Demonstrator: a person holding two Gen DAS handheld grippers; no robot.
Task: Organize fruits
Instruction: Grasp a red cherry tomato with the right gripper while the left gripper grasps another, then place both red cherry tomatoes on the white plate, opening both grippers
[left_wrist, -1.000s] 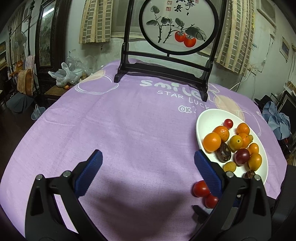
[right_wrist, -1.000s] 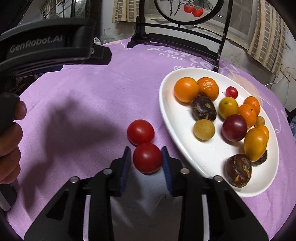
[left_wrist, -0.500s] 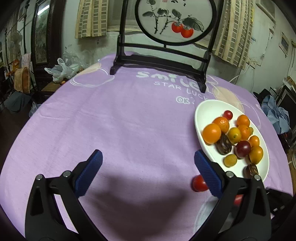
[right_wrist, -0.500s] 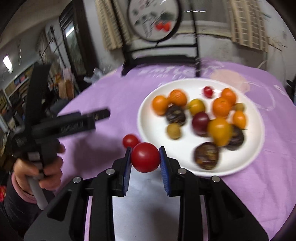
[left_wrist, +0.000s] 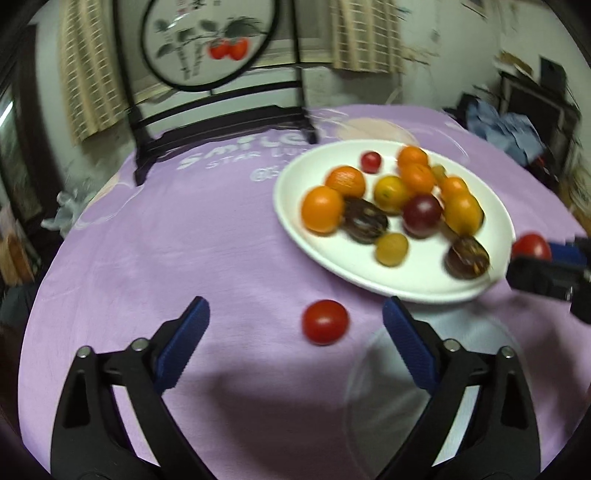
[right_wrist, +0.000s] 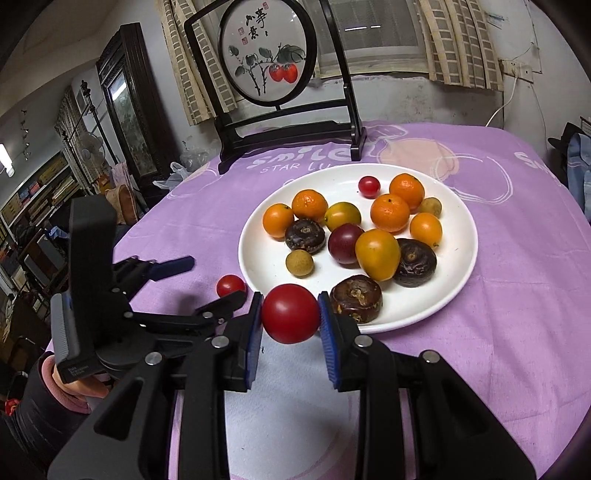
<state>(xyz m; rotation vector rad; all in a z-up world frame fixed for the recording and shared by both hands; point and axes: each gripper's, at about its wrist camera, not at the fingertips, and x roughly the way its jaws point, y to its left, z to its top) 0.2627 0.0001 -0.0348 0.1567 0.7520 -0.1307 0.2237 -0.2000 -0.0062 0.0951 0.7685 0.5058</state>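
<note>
**Desk:** Gripping what, exactly, at lower centre of the right wrist view?

**Photographer:** The right gripper is clamped on a red tomato, its blue pads pressed to either side. The fruit hangs at the near rim of the white plate, which fills the middle of that frame and holds oranges, dark fruits and a purple one. The plate lies straight ahead of the claw and slightly to frame right.

**Desk:** And the other arm?

**Photographer:** The left gripper has its fingers spread wide and holds nothing. A second tomato sits on the purple tablecloth, a little right of centre in the left wrist view, between the open fingers and just ahead of the tips. That view is blurred.

**Desk:** Which relation decides the next move?

**Photographer:** The loose tomato lies dead ahead of the left claw, just short of the plate's near edge. In the right wrist view it shows at centre left, tucked by the left claw's fingertip. The left hand looks clearly nearer to it; the right is occupied. Being round, it offers no long axis, so any closing angle should serve, though it may roll.
</note>
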